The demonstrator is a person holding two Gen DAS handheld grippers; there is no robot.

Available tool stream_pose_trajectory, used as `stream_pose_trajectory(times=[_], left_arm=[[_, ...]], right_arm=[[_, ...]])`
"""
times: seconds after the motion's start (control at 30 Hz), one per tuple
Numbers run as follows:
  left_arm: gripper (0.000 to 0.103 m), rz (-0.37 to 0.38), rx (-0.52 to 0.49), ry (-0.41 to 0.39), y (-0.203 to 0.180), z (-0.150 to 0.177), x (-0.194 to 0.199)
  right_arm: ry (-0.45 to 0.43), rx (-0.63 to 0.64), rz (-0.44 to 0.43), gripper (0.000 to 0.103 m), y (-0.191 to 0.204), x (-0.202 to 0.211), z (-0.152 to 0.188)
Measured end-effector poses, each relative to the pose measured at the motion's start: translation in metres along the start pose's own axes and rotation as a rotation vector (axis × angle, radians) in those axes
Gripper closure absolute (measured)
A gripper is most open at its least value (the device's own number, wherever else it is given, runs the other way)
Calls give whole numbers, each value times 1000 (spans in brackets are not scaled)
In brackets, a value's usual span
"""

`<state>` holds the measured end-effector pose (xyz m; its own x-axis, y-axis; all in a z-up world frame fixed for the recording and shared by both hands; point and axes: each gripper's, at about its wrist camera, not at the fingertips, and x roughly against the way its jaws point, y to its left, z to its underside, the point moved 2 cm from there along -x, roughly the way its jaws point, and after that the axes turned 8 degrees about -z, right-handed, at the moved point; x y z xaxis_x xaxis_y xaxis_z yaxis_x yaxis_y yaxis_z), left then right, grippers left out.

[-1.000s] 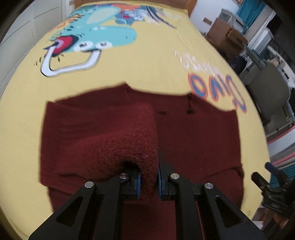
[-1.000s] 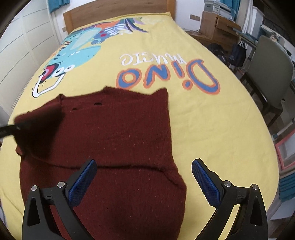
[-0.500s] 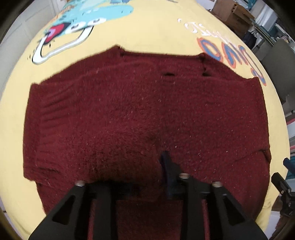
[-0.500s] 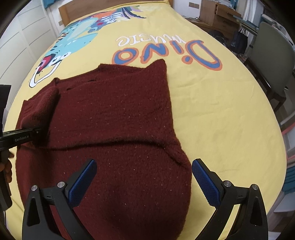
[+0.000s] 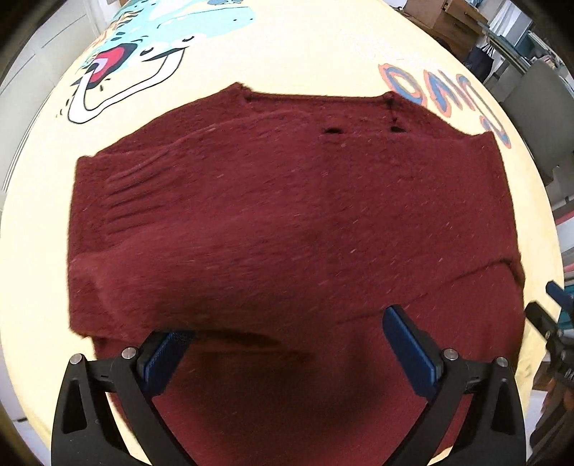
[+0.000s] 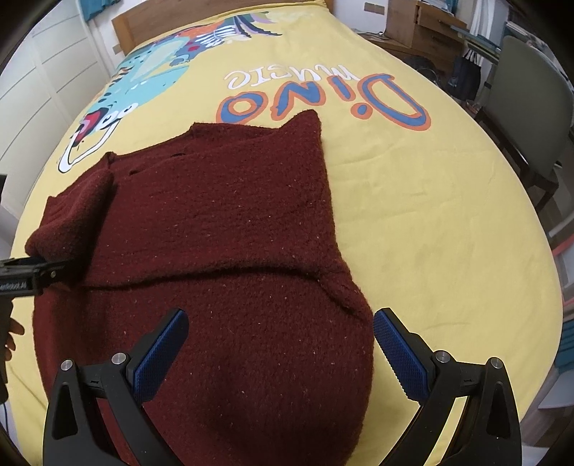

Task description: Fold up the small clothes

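Observation:
A dark red knitted sweater [image 5: 287, 222] lies on the yellow bedspread [image 5: 287, 46], with its sleeves folded in over the body. It also shows in the right wrist view [image 6: 222, 222]. My left gripper [image 5: 283, 344] is open and empty, low over the sweater's near part, just in front of the folded left sleeve [image 5: 150, 279]. My right gripper [image 6: 280, 344] is open and empty above the sweater's lower hem. The left gripper's tip [image 6: 32, 272] shows at the left edge of the right wrist view, at the folded sleeve.
The bedspread [image 6: 430, 200] carries a dinosaur print [image 6: 143, 82] and "Dino" lettering [image 6: 323, 96]. A grey chair [image 6: 531, 107] and wooden furniture [image 6: 419, 21] stand right of the bed. A white wardrobe [image 6: 36, 82] is on the left.
My left gripper carried the left sleeve over the sweater's body, laid it down and opened, letting go. My right gripper stayed open and shifted slightly closer to the sweater.

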<state>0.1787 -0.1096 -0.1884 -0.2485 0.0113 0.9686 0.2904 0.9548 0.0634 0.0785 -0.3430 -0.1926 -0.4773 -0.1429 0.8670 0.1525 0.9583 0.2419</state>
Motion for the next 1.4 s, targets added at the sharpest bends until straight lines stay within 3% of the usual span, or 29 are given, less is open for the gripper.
stream_pose_trajectory(times=[0.13,0.33,0.63,0.9,1.1,1.3,1.37,1.4], left_arm=[[1,19,17,22,19,14,2],[1,-42,-4,20,60,33,10],[2,-59,128,31,133,46,-2],[5,-10,188,31,144,33,-39],[11,-46,59,-25,126,29,-49],[44,3,54,-60,129,25,-44],[72,23,50,-69,131,22,-42],[80,38,50,-70,130,20,-42]], right_arm=[[7,-3,-9,1,0,-3,3],[13,1,-12,0,3,-5,3],[31,43,-19,1,24,-11,2],[65,81,-7,1,44,-20,7],[81,115,10,0,62,-25,4],[85,177,0,0,98,-33,-8],[83,208,-15,0,116,-35,-14],[82,227,-21,1,126,-36,-18]])
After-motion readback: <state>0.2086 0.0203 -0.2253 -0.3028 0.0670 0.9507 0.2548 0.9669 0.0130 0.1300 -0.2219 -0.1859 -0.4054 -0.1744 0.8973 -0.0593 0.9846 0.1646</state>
